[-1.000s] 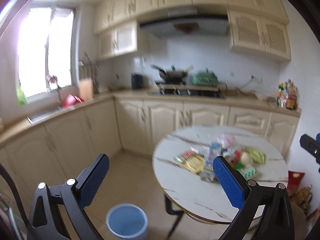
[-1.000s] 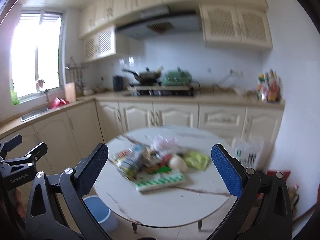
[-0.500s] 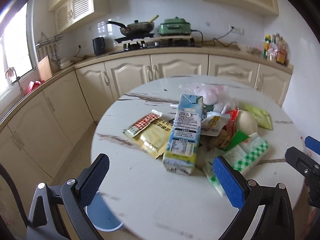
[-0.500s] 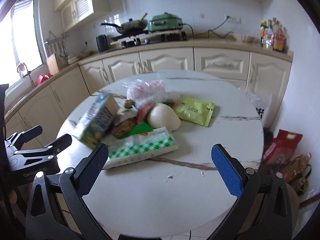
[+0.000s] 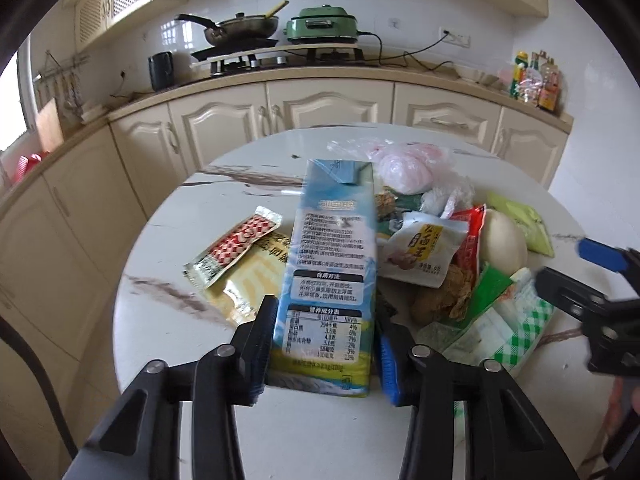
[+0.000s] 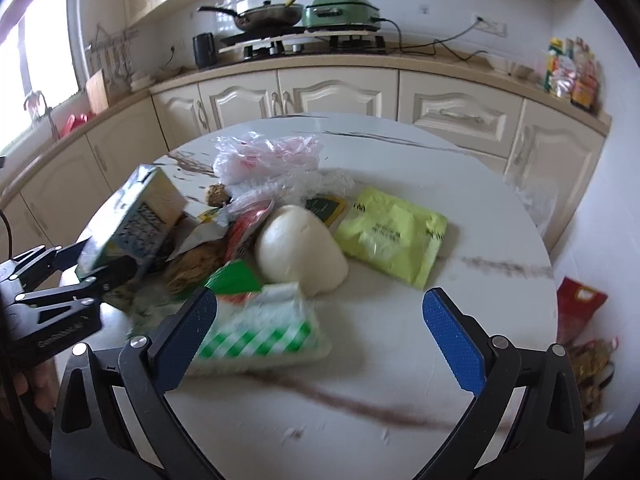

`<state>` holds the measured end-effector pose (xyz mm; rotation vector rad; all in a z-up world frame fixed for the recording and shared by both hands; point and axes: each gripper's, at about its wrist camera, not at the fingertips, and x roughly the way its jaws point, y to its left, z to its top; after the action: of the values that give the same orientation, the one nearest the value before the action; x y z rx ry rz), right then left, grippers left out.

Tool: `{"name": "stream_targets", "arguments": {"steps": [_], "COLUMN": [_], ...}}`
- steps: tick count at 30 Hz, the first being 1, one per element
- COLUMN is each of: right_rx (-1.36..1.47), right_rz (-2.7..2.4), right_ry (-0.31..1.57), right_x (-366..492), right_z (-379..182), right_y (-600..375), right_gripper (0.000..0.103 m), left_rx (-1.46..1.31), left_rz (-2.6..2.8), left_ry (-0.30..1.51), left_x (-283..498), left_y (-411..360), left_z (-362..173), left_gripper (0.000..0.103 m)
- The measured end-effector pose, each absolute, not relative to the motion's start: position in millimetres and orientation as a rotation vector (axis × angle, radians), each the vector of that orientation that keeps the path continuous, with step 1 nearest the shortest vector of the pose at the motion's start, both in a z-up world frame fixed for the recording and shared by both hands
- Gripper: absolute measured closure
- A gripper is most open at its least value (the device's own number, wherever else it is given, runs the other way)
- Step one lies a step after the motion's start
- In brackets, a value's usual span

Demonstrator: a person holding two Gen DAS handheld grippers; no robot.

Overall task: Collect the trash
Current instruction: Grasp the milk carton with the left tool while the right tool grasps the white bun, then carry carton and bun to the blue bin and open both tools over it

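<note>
A pile of trash lies on the round marble table (image 5: 192,320). My left gripper (image 5: 326,344) is shut on the near end of a blue and white milk carton (image 5: 332,264); in the right wrist view the carton (image 6: 136,220) is tilted up at the left. My right gripper (image 6: 320,336) is open and empty above the table's near side, just in front of a green-checked white packet (image 6: 260,336). Behind it lie a white bun (image 6: 300,248), a yellow-green pouch (image 6: 392,236) and a pink plastic bag (image 6: 268,156). A red-checked sachet (image 5: 232,248) lies left of the carton.
Cream kitchen cabinets (image 5: 328,108) and a counter with a stove, pan (image 5: 240,28) and green cooker (image 5: 324,24) stand behind the table. Bottles (image 5: 536,80) stand at the counter's right end. A red bag (image 6: 576,308) lies on the floor right of the table.
Both grippers moved in close to the table. My left gripper closed on the milk carton, which now tilts up. My right gripper stayed open and came down near the checked packet.
</note>
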<state>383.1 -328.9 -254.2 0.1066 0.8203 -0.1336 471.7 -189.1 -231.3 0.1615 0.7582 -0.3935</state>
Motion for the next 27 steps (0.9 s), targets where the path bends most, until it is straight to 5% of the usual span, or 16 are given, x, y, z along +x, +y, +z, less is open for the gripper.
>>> {"name": "stream_targets", "arguments": {"steps": [10,12,14,15,27], "right_rx": [0.025,0.036,0.042,0.048,0.092], "right_rz": [-0.006,0.023,0.045,0.062,-0.07], "right_ry": [0.904,0.921,0.935,0.94,0.809], "right_x": [437.1,443.9,448.0,449.2,417.6], "right_z": [-269.5,-273.7,-276.9,-277.6,-240.8], "right_y": [-334.4,-334.9,-335.0,-335.9,-353.0], "right_gripper": [0.004,0.013,0.046,0.049,0.053], "left_rx": [0.076,0.063,0.058,0.055,-0.01], "left_rz": [-0.45,-0.453,-0.451,-0.452,-0.447], "left_ry": [0.715,0.709,0.699,0.696,0.624], "left_x": [464.4,454.6,448.3,441.7,394.5], "left_y": [-132.9,-124.8,-115.0,-114.5,-59.0], "left_z": [-209.2,-205.4,-201.4,-199.6,-166.1], "left_gripper": [0.066,0.066,0.066,0.066,0.066]}}
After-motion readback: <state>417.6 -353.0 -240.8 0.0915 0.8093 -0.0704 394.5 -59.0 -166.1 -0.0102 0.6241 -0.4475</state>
